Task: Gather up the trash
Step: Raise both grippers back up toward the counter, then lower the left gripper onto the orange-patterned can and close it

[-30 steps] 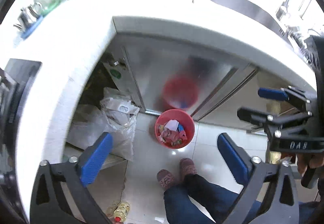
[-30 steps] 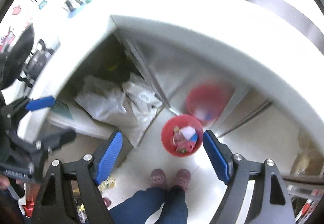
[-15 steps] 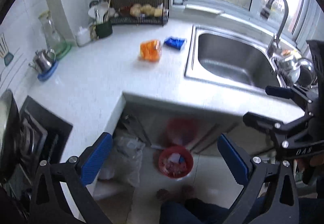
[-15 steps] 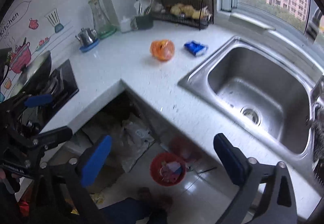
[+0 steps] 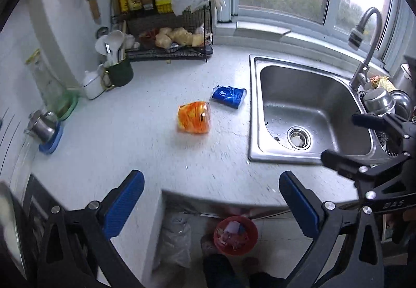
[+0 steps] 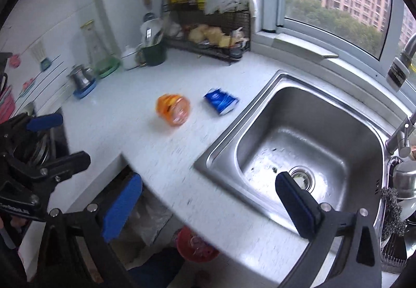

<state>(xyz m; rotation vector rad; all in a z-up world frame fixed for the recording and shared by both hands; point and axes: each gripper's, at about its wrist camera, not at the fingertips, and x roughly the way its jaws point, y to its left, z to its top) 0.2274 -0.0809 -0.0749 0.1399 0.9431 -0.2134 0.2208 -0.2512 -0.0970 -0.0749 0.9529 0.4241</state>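
White speckled countertop [image 5: 124,137]: crumpled orange plastic wrapper [image 5: 194,118] lies beside blue foil packet [image 5: 228,93]; left gripper [image 5: 212,200] and right gripper [image 6: 208,203] both spread wide (empty).

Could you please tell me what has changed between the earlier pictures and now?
Both grippers lifted from over the red bin on the floor to above the countertop. The right gripper has just been opening, with nothing between its jaws; the left gripper stays open and empty. The orange wrapper and blue packet lie untouched.
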